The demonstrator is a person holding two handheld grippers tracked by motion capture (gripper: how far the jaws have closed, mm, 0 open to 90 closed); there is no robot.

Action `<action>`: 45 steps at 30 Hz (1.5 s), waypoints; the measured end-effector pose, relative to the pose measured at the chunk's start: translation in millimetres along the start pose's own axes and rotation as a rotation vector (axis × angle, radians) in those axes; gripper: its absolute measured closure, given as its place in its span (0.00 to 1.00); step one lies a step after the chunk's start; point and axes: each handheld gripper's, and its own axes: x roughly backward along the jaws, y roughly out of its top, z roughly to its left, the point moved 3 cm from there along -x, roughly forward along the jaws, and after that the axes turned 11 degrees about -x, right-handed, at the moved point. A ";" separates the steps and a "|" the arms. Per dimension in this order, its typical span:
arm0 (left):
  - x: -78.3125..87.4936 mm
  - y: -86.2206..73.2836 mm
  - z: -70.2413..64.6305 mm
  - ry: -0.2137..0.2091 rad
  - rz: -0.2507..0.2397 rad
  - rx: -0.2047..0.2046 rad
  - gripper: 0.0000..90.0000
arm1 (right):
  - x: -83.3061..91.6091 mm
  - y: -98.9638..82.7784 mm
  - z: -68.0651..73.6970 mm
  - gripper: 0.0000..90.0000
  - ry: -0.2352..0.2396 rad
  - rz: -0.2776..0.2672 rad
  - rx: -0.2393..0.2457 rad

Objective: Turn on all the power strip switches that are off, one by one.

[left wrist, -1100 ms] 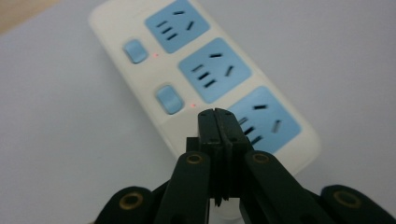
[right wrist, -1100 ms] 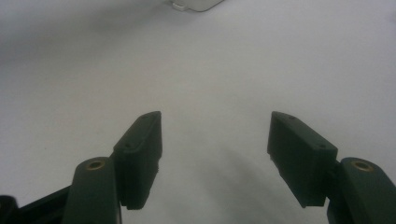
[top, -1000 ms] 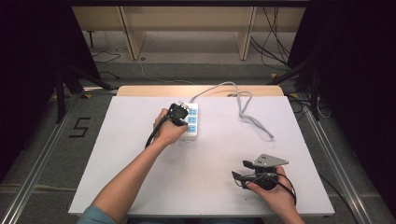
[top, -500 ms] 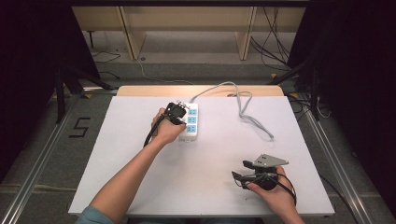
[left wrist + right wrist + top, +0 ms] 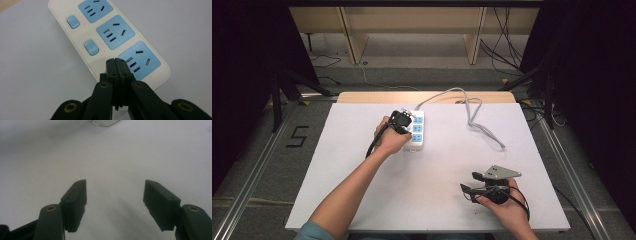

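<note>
1. High view: white plastic power strip with three blue socket faces (image 5: pixel 415 131) upper centre of frame, lying on the white table top (image 5: pixel 337 165). Grey mains cable (image 5: pixel 472 112) looping off upper right toward the table's far edge. Left gripper (image 5: pixel 401 120) parked on the strip's left edge, hand wrapped round it. Right gripper (image 5: pixel 474 184) lower right, well apart from the strip, resting near the table surface. Black "5" marked on the floor (image 5: pixel 297 136) at left; only legible writing in this view.

2. Left gripper view: jaws closed tight, nothing between them, closed tip pressed on or just above the strip at the spot where the nearest switch should sit, lower centre of frame. Two blue rocker switches (image 5: pixel 91 47) visible along the strip's left side, a small red dot beside each. Third switch hidden under the jaw tip. Judged: switch-pressing in hand, nearest one being worked; cannot tell whether it has toggled. Faint embossed mark at the strip's top edge, unreadable.

3. Right gripper view: jaws spread wide, holding nothing, bare white table between them. Corner of the strip (image 5: pixel 103 122) at top edge of frame. Idle, no part in the step. No writing.
</note>
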 end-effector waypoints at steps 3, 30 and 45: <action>-0.3 0.3 -1.1 0.007 0.000 -0.008 1.00 | -0.3 -0.1 0.4 0.40 0.001 0.001 -0.001; 3.2 -2.2 1.9 0.033 -0.079 -0.041 0.99 | 0.1 0.3 -1.0 0.40 -0.001 -0.002 -0.006; 63.7 -60.3 -14.5 -0.056 -0.344 -0.110 0.37 | 2.1 0.1 -3.8 0.40 -0.006 -0.007 -0.010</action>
